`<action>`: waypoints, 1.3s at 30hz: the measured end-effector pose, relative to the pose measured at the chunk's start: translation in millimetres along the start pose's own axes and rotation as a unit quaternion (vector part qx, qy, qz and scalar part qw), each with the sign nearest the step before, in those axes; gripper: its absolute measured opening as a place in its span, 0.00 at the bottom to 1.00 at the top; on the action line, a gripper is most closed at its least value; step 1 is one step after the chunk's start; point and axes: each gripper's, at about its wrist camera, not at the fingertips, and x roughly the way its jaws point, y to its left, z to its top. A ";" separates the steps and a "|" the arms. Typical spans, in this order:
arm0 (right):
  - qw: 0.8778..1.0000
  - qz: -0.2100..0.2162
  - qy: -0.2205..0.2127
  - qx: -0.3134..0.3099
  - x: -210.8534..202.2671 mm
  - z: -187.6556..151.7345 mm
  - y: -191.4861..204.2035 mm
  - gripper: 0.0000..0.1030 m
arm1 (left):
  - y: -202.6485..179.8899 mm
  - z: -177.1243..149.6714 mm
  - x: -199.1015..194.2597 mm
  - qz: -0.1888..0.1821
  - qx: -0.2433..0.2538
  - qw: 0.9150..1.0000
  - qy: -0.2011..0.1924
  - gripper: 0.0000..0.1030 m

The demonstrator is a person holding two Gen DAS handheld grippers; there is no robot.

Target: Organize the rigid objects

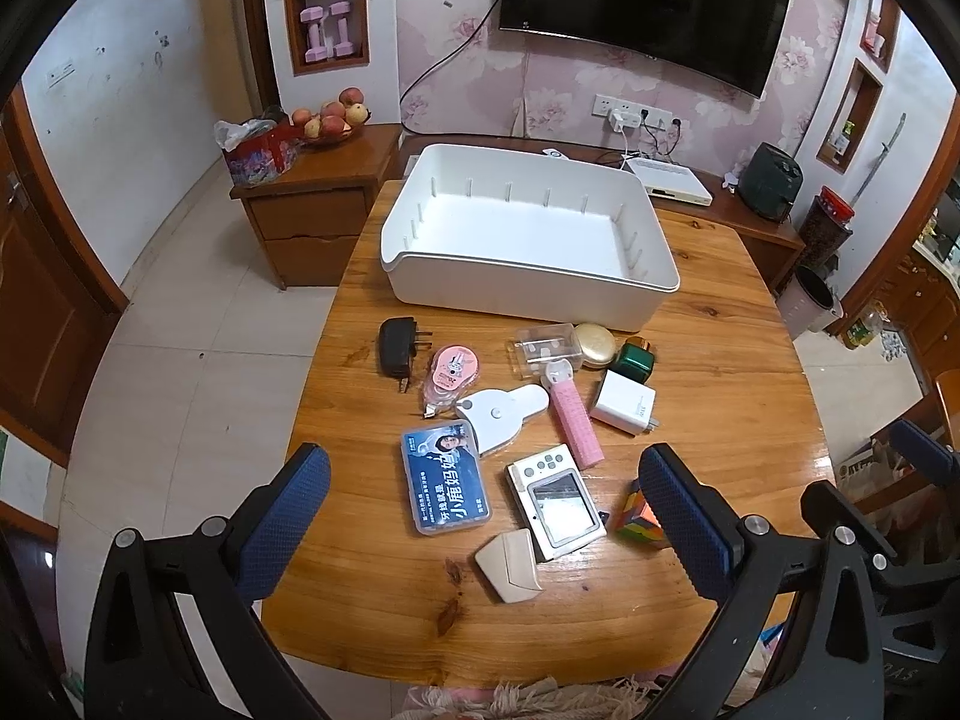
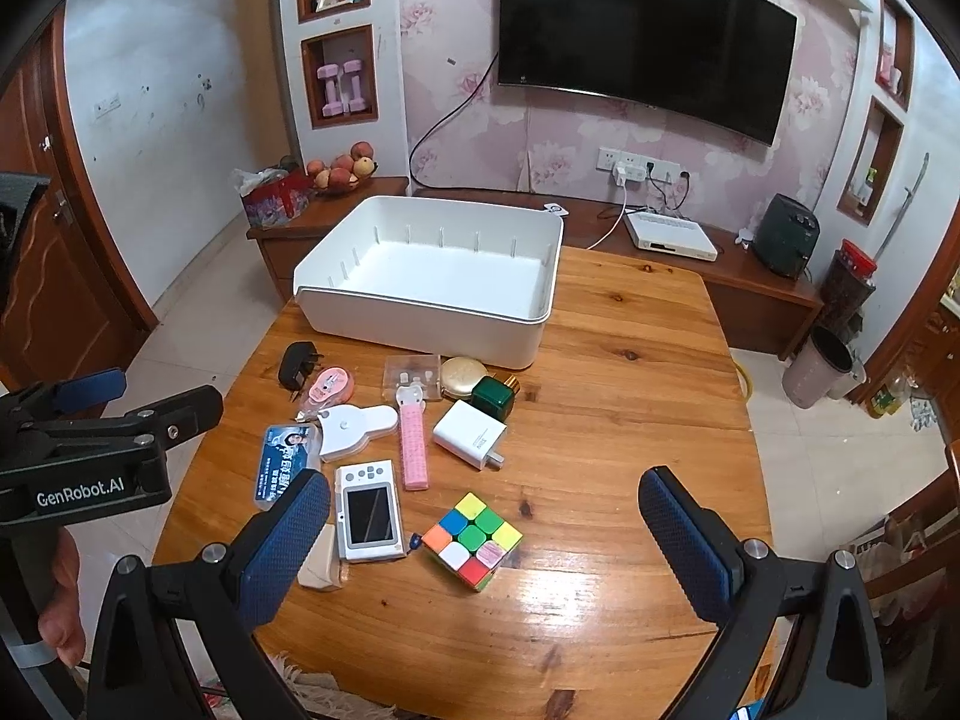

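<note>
An empty white bin point(image 1: 528, 240) point(image 2: 432, 282) stands at the far side of the round wooden table point(image 1: 720, 372) point(image 2: 630, 420). In front of it lie several small objects: a black charger point(image 1: 396, 348), a pink correction tape point(image 1: 450, 369), a white charger cube point(image 1: 624, 402), a blue card case point(image 1: 447, 486), a white camera point(image 1: 555, 501) point(image 2: 367, 510) and a colour cube point(image 2: 472, 540). My left gripper point(image 1: 483, 516) is open above the near objects, holding nothing. My right gripper point(image 2: 483, 540) is open above the colour cube, holding nothing.
A pink comb point(image 2: 413, 447), a gold compact point(image 2: 463, 377), a green bottle point(image 2: 493, 397), a clear box point(image 2: 411, 375) and a beige wedge point(image 1: 510, 564) also lie on the table. A wooden cabinet with a fruit bowl point(image 1: 330, 120) stands behind.
</note>
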 end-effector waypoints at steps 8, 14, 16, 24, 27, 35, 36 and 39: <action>1.000 -0.003 -0.007 0.002 -0.5 0.9 -4.7 1.00 | 2.9 1.2 3.4 -0.002 0.002 1.000 0.000 0.99; 1.000 -0.003 -0.007 0.002 -0.2 0.1 -4.7 1.00 | 1.7 0.6 4.5 -0.002 0.001 1.000 0.002 0.99; 1.000 -0.005 -0.005 0.000 0.6 -0.5 -4.6 1.00 | 2.6 0.8 3.5 -0.003 0.000 1.000 0.002 0.99; 1.000 -0.008 0.005 -0.005 10.1 2.1 -8.3 1.00 | 4.1 1.1 17.6 -0.004 -0.002 1.000 0.027 0.99; 1.000 -0.007 0.012 -0.008 17.4 2.1 -9.3 1.00 | 5.7 0.6 24.7 -0.003 -0.001 0.999 0.037 0.99; 1.000 -0.004 0.004 -0.019 31.7 1.7 -16.3 1.00 | 18.9 -3.4 47.6 0.005 -0.014 0.997 0.071 0.99; 1.000 -0.006 0.003 -0.021 33.7 0.9 -16.3 1.00 | 21.9 -4.1 52.5 0.008 -0.018 0.997 0.078 0.99; 1.000 -0.002 0.004 -0.030 42.6 -1.4 -17.8 1.00 | 28.4 -6.6 63.2 0.004 -0.031 0.995 0.098 0.99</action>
